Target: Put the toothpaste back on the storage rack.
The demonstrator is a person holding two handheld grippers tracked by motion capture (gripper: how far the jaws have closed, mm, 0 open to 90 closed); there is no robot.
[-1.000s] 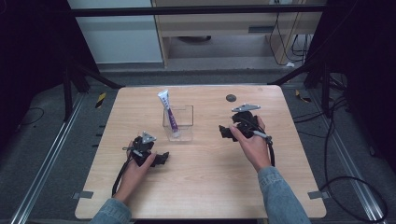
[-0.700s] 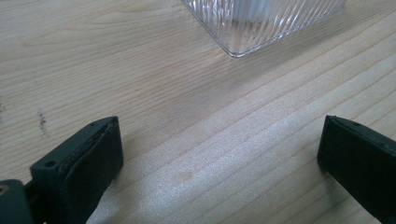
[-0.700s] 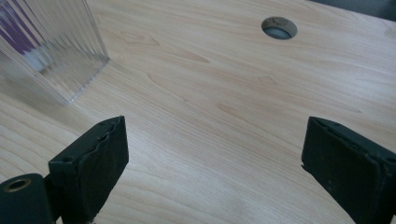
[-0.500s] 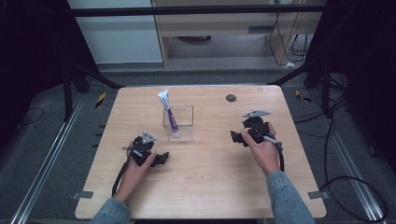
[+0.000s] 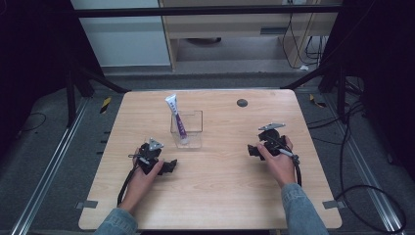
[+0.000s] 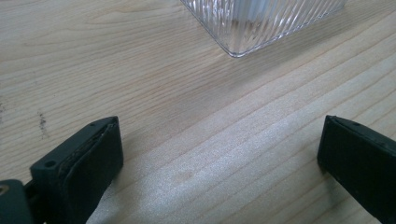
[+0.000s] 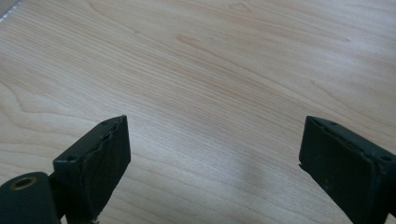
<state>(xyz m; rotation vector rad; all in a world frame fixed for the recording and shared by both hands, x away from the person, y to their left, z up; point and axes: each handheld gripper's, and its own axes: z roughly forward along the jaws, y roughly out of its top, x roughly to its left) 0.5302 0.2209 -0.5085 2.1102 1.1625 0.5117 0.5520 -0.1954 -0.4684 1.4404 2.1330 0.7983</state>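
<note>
The left gripper (image 5: 169, 166) rests low on the counter (image 5: 225, 196) in the person's left hand (image 5: 144, 171), its jaws spread wide with nothing between them. In the left gripper view a ribbed corner of the clear box (image 6: 261, 23) lies just ahead of those jaws, near but apart from them.

That clear box (image 5: 188, 129) stands near the middle of the counter, and a tube (image 5: 177, 120) with a white cap end and purple body leans in it, tilted so its top pokes above the rim toward the far left. The tube is probably light and soft-walled, likely to dent under a hard squeeze, and its glossy skin may slip. The best hold looks to be across the exposed upper part above the rim, with a gentle pinch on the flat faces. The box looks like thin rigid plastic, light enough to slide or tip if the tube drags against its wall, so a straight lift would be safer.

The right gripper (image 5: 252, 150), held in the right hand (image 5: 276, 159), sits well apart from the box toward the right edge, jaws also spread wide over bare wood in the right gripper view (image 7: 215, 154). A dark round spot (image 5: 242, 103) marks the far side.

Compared with a second ago, the right gripper has drawn back from beside the box toward the person and the right; the left gripper, box and tube are unchanged.
</note>
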